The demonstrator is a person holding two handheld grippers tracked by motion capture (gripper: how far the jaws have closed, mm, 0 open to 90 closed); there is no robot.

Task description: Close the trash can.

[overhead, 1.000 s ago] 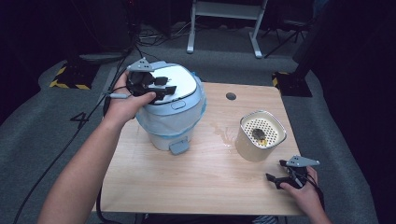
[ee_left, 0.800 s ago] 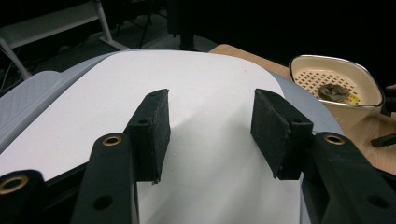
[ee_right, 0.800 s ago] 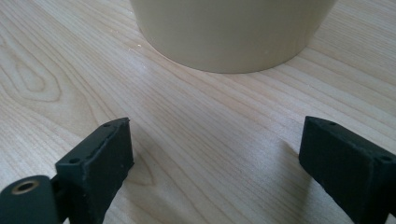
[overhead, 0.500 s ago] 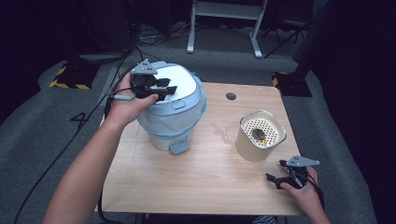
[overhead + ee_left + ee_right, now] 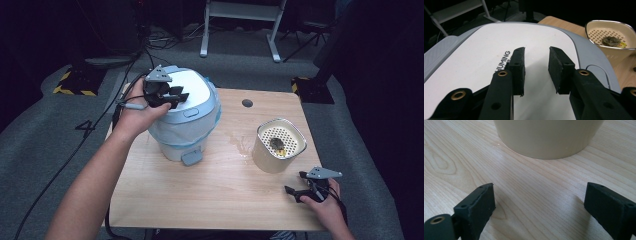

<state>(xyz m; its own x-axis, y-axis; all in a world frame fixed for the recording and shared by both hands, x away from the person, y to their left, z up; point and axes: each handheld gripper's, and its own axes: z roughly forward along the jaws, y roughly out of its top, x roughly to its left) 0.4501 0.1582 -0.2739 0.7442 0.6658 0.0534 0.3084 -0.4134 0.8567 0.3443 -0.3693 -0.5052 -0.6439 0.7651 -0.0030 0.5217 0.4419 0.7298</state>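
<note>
A round bin (image 5: 185,127) with a white lid (image 5: 474,60) and a grey foot tab stands on the left half of the wooden table (image 5: 210,190). My left gripper (image 5: 176,95) hovers just over the lid's near-left part. Its jaws stand a little apart with nothing between them, seen in the left gripper view (image 5: 537,53). A cream container (image 5: 277,145) with a perforated insert and a brown lump inside stands at the right (image 5: 609,40). My right gripper (image 5: 300,186) rests low near the table's front right corner, wide open, facing the container's base (image 5: 549,137) in the right gripper view (image 5: 539,195).
A small round hole (image 5: 247,103) sits in the table's far side. A wet smear (image 5: 239,142) lies between the bin and the container. Cables (image 5: 100,120) run over the grey floor at the left. A metal stand (image 5: 240,25) is behind the table.
</note>
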